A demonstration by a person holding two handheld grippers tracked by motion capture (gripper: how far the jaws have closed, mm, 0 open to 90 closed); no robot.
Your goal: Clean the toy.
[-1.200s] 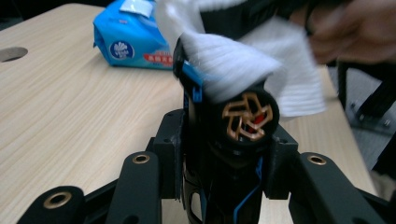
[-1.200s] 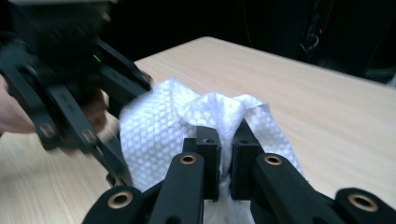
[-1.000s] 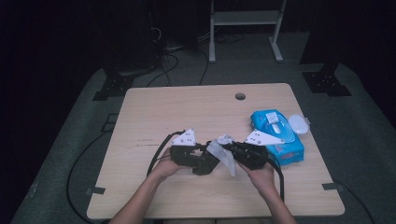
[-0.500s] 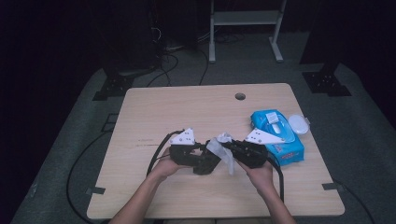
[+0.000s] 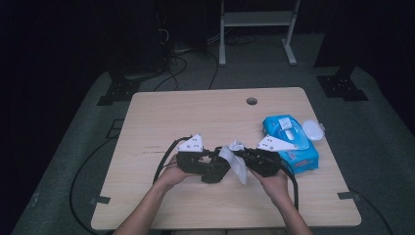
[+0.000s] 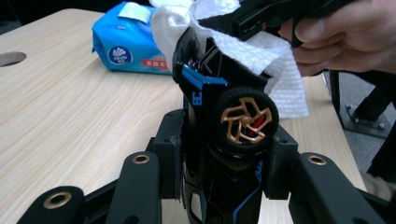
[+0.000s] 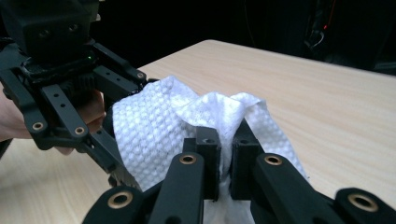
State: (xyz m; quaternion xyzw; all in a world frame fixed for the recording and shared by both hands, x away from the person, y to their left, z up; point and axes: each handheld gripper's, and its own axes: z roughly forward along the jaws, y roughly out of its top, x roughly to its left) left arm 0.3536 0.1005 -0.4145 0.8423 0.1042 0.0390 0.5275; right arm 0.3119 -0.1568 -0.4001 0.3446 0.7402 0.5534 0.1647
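Wiping step underway at the table's [image 5: 161, 122] near edge, wipe pack [image 5: 293, 147] off to my right. My left gripper [image 6: 224, 154] clamps the toy car [image 6: 224, 116] nose-up; my right gripper [image 7: 224, 149] pinches the wipe [image 7: 159, 135], draped against the car's top. Next, I judge: drag the wipe across the bodywork, keeping the car clamped.

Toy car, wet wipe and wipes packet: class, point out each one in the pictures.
toy car [image 6: 245, 122], left gripper view, on its gold-spoked wheel.
wet wipe [image 7: 144, 135], right gripper view, on its dimpled left fold.
wipes packet [image 5: 298, 155], high view, on its blue top, near end.
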